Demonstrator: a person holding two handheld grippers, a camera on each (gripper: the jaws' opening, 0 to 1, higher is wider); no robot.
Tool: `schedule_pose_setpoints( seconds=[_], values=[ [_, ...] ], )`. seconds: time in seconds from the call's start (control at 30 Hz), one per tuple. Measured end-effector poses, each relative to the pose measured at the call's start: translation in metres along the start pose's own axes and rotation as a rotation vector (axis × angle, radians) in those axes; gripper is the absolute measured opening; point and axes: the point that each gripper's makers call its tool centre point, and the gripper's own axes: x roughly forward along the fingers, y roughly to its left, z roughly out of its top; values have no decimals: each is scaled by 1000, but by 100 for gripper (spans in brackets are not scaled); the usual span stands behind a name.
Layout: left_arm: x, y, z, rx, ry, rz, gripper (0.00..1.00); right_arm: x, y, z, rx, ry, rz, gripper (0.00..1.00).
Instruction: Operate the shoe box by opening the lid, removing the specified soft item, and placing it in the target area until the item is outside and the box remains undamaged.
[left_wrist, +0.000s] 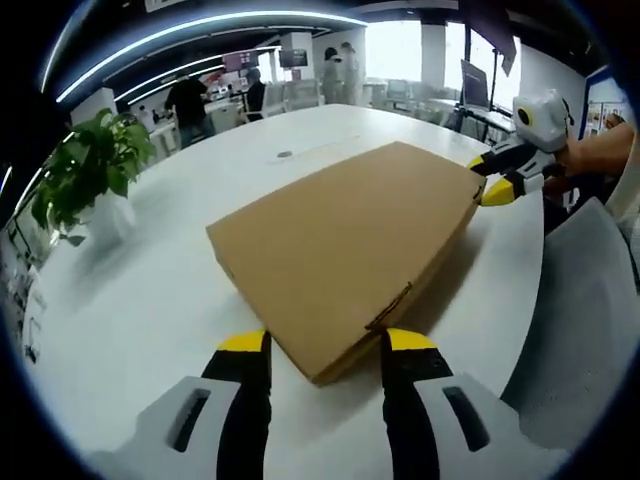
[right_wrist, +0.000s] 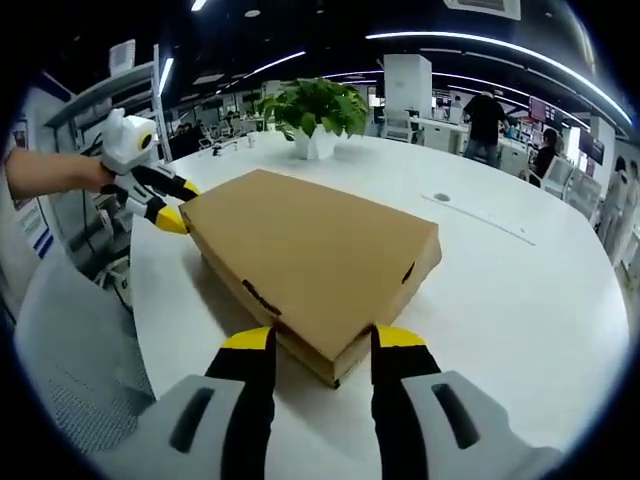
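Note:
A closed brown cardboard shoe box (left_wrist: 340, 240) (right_wrist: 300, 250) lies flat on the round white table (left_wrist: 130, 300) (right_wrist: 520, 290). In the left gripper view, my left gripper (left_wrist: 325, 342) is open, its yellow-tipped jaws on either side of the box's near corner. My right gripper (left_wrist: 492, 177) sits at the opposite corner, held by a hand. In the right gripper view, my right gripper (right_wrist: 312, 338) is open astride its own near corner, with the left gripper (right_wrist: 176, 205) at the far corner. What is inside the box is hidden.
A potted green plant (left_wrist: 85, 170) (right_wrist: 315, 110) stands on the table beyond the box. A grey chair back (left_wrist: 590, 320) (right_wrist: 70, 330) is close to the table's edge. Several people (left_wrist: 188, 100) (right_wrist: 485, 115) stand among desks in the background.

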Motion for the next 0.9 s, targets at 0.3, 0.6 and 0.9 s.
schedule_pose_setpoints(
  seconds=[0.3, 0.6, 0.9],
  values=[
    [-7, -3, -6, 6, 13, -6, 42, -4, 9, -3, 9, 0, -9, 33],
    [-8, -5, -7, 9, 16, -5, 44, -5, 10, -4, 27, -10, -4, 35],
    [-8, -4, -8, 19, 10, -9, 44, -6, 9, -3, 9, -11, -7, 35]
  ],
)
